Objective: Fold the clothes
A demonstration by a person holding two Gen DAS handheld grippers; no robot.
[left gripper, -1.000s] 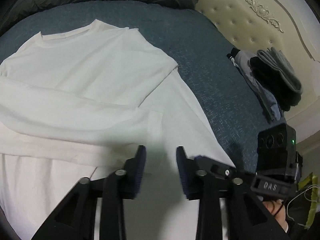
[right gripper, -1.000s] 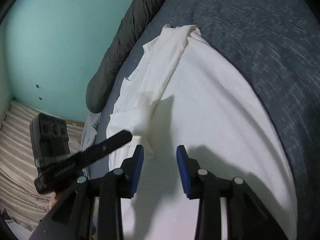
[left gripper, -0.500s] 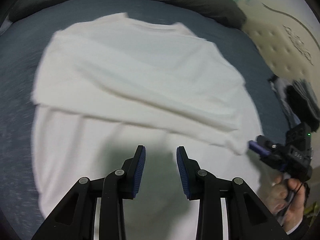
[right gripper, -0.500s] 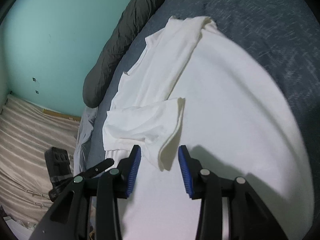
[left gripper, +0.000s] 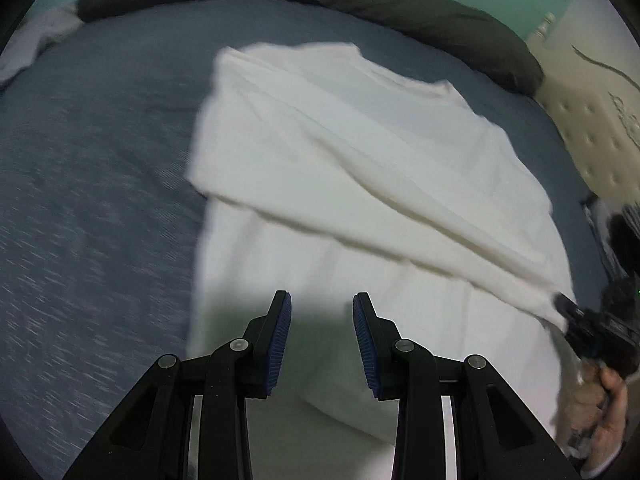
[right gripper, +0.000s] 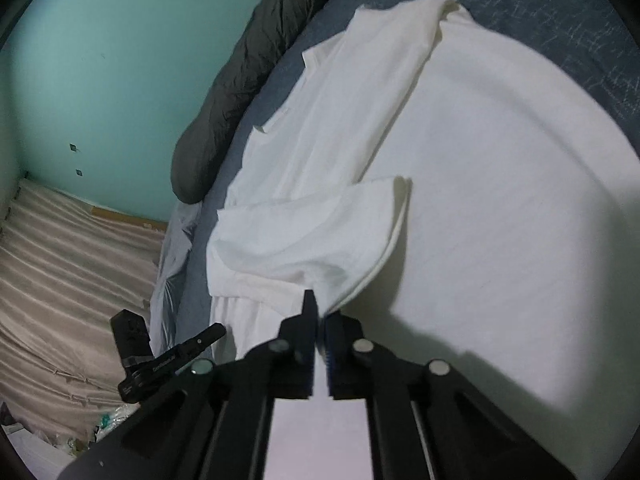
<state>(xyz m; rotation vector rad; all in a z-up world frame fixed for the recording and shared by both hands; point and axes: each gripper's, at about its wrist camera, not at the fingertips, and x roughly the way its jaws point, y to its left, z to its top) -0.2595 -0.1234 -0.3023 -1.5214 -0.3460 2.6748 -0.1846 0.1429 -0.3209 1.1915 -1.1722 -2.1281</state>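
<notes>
A white long-sleeved shirt lies spread on the blue bed sheet, one sleeve folded across its body. My left gripper hovers open over the shirt's lower part, with nothing between its blue pads. In the right wrist view my right gripper is shut on the edge of the folded sleeve's cuff, which rises slightly from the shirt's body. The left wrist view shows that same right gripper at the far right, pinching the sleeve's end, with a hand behind it.
A dark grey rolled duvet runs along the bed's far side under a teal wall. A cream tufted headboard and a pile of dark clothes stand at the right. Beyond the bed's edge is a striped beige floor.
My right gripper's jaws have shut on the sleeve cuff that lay between them. My left gripper has swept sideways across the shirt and rolled, still open.
</notes>
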